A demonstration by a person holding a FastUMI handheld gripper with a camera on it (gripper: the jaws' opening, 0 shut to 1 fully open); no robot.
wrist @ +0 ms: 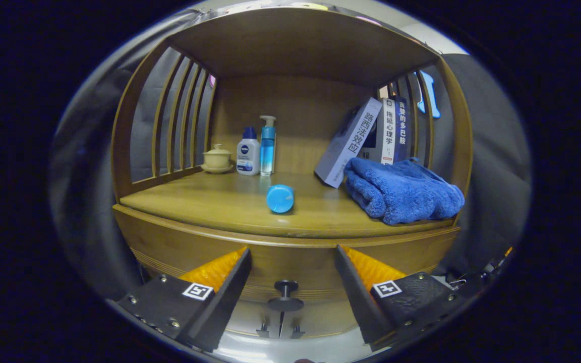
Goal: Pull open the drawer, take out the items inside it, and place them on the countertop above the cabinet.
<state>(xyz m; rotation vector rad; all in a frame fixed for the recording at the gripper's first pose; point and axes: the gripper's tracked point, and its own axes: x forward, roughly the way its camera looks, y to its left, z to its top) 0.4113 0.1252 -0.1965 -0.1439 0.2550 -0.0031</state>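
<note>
A wooden cabinet has a countertop under a shelf roof, and below it a drawer front with a dark round knob. The drawer looks closed. My gripper is open, its fingers spread wide on either side of the knob, which sits between and slightly behind the tips. Nothing is held. On the countertop a blue round-capped item lies on its side near the front edge, just beyond the fingers. The drawer's inside is hidden.
On the countertop stand a small lidded cup, a white bottle with a blue cap and a blue pump bottle at the back left. Leaning books and a folded blue towel fill the right. Slatted sides enclose it.
</note>
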